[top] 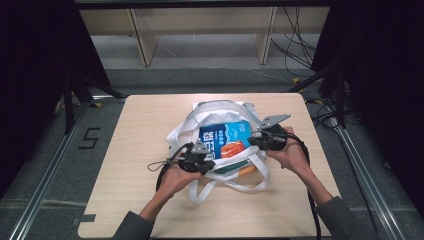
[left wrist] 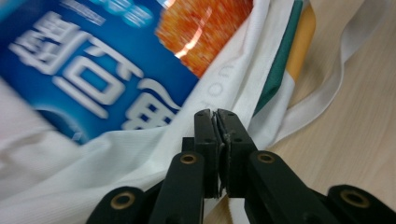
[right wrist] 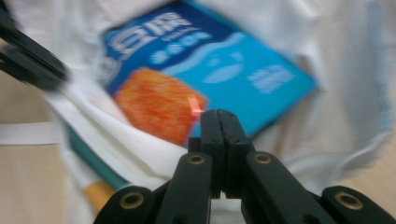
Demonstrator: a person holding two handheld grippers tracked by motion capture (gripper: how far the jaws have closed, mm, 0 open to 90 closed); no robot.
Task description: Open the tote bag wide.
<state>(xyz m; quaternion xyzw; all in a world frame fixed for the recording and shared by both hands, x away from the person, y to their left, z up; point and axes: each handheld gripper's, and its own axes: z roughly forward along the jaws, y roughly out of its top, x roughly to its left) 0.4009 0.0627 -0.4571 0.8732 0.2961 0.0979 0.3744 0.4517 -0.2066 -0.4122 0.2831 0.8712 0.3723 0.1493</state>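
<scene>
The left gripper has its jaws pressed together on the near rim of a white cloth bag, and in its own view a thin fold of that cloth sits pinched between them. The right gripper is likewise closed at the bag's opposite edge; its jaws meet with white fabric right at their tips, so it looks clamped on the rim too, though blur makes that less sure.

The bag lies flat near the middle of the wooden table, mouth spread between the two tools, its long handles trailing toward the person. Inside rests a blue packet with white lettering and an orange food picture.

I'd judge the cloth soft, limp and light: it will sag wherever it isn't held, so the hemmed rim or the straps give the best hold. The glossy packet looks slippery and flat, easier to slide than to pinch.
</scene>
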